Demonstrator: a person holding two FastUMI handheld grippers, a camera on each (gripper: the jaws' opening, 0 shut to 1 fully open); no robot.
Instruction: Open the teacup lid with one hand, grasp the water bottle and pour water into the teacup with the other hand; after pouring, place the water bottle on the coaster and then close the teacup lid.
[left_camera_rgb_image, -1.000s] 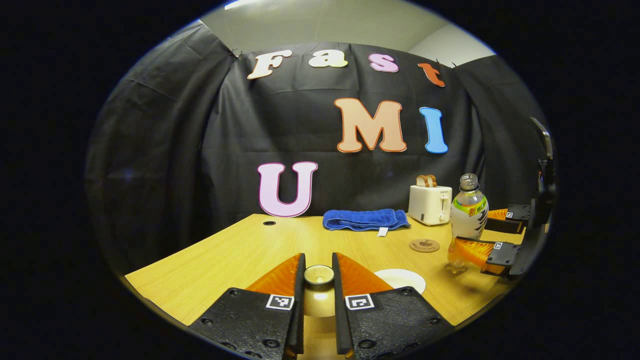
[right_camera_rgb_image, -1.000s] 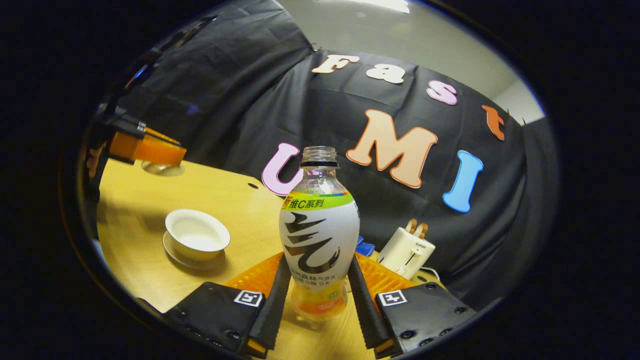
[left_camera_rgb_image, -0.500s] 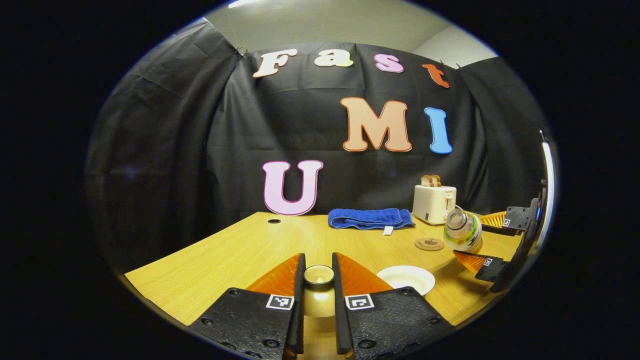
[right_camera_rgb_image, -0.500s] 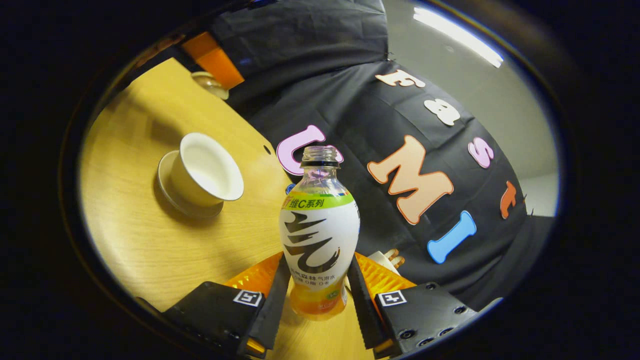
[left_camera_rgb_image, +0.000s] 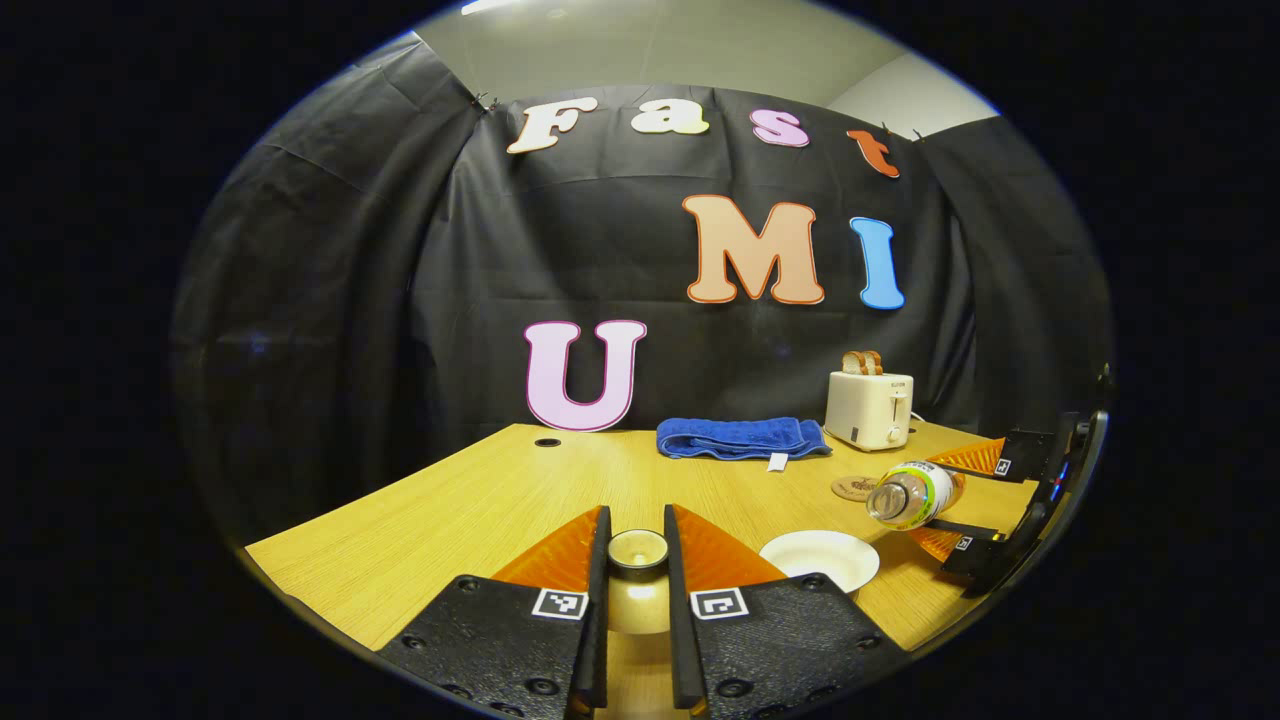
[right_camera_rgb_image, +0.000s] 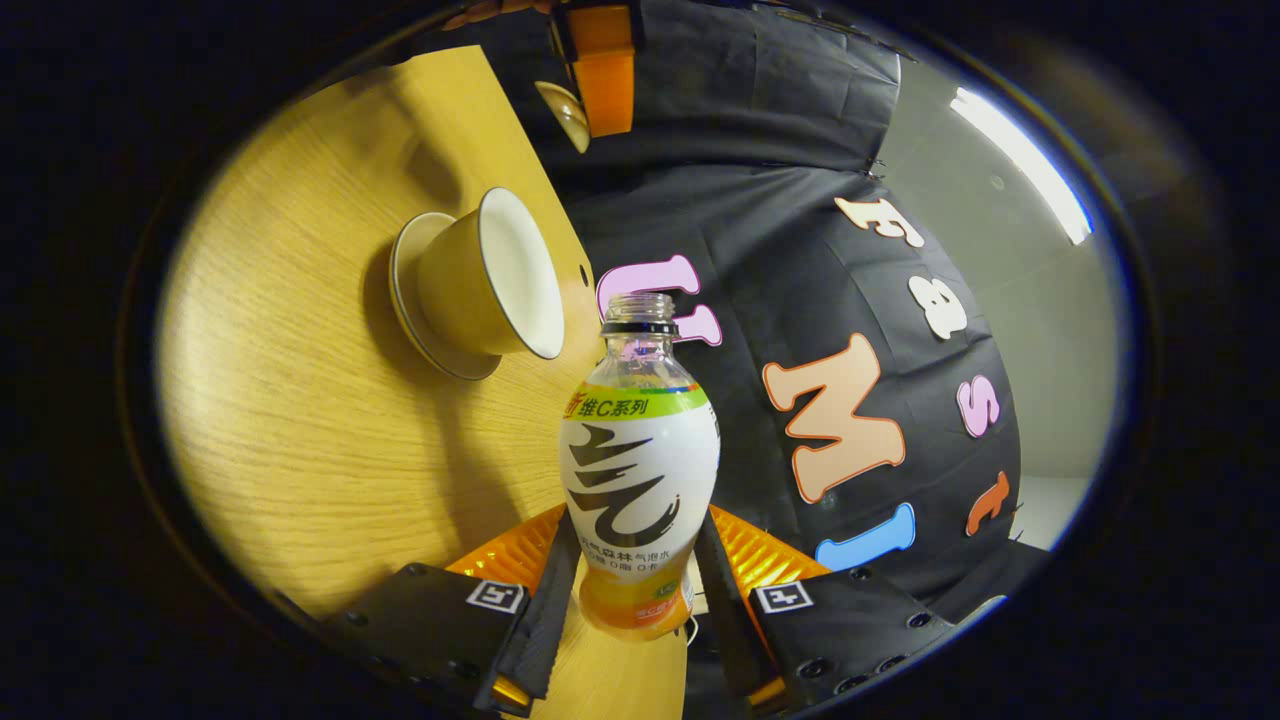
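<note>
Over the pale wooden worktop (left_camera_rgb_image: 480, 510): right hand-held gripper (right_camera_rgb_image: 632, 590) clamped on tipped clear plastic water bottle (right_camera_rgb_image: 638, 470), mouth toward the open white porcelain teacup (right_camera_rgb_image: 485, 285); left hand-held gripper (left_camera_rgb_image: 636, 560) clamped on its lid (left_camera_rgb_image: 638, 549).

Your left gripper (left_camera_rgb_image: 636, 515) ends in two black housing blocks (left_camera_rgb_image: 500, 640), each dotted with round screws (left_camera_rgb_image: 541, 686) and carrying a small square black-and-white marker (left_camera_rgb_image: 559, 603) near its inner edge. Its fingers (left_camera_rgb_image: 560, 555) are wedge-shaped, finely ribbed, with thin flat inner pads. Your right gripper (right_camera_rgb_image: 637, 515) has the same build: black screwed blocks, one square marker on each, and ribbed wedge fingers.
</note>
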